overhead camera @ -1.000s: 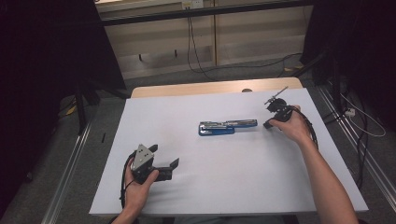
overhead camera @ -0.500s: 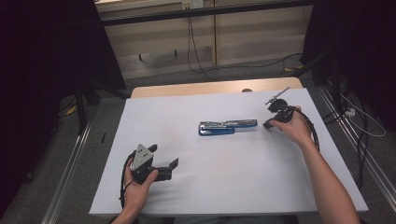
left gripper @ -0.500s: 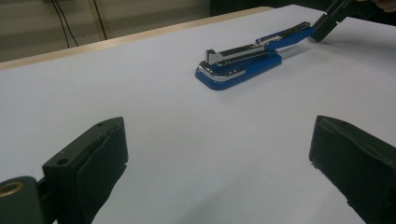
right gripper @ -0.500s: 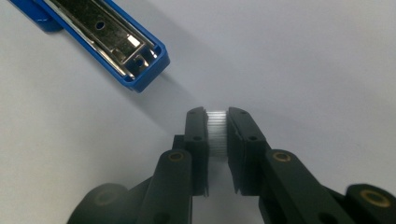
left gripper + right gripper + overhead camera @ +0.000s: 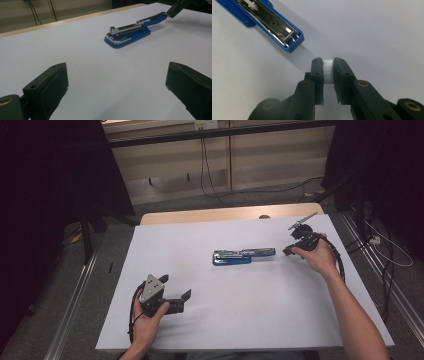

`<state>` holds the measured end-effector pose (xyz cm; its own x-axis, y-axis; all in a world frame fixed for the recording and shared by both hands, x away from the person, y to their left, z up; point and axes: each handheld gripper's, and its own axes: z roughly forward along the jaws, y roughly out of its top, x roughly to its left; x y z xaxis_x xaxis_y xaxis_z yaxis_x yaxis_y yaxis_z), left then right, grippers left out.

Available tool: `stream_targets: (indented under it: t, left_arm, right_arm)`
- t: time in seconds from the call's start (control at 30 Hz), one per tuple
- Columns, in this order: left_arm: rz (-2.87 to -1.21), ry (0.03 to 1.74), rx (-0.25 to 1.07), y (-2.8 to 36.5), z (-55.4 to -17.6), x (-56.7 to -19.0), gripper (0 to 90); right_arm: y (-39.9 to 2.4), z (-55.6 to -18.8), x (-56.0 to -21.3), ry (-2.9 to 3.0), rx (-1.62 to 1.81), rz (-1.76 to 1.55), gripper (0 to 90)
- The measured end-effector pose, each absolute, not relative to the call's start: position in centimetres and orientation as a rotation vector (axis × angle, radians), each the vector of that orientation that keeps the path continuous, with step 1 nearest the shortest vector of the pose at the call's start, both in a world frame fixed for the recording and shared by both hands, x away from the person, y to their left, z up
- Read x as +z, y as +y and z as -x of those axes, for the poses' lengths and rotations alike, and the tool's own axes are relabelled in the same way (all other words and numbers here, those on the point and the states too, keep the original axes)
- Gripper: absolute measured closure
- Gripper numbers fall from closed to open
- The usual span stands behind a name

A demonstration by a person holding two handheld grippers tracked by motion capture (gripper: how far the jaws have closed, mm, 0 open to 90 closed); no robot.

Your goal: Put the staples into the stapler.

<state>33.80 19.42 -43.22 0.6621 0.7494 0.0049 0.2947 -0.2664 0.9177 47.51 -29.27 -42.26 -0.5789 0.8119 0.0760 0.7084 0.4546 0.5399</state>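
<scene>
The right gripper (image 5: 328, 62) is clamping a brittle, light strip of staples (image 5: 327, 71) by its sides near the open stapler (image 5: 242, 256) mid-counter (image 5: 300, 320), while the left gripper's (image 5: 175, 292) jaws are standing apart.

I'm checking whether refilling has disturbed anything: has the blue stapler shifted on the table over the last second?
No. The blue stapler lies at the same spot relative to the table edge.
</scene>
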Motion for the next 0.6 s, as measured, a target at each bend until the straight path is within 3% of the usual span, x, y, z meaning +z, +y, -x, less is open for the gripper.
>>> stream_targets:
  t: [0.6]
  left_arm:
    - [-1.841, 0.830, 0.543, 19.5, -34.0, -43.2, 4.6]
  right_arm:
    - [-28.5, -46.4, -40.8, 2.473, 0.891, -1.201, 79.0]
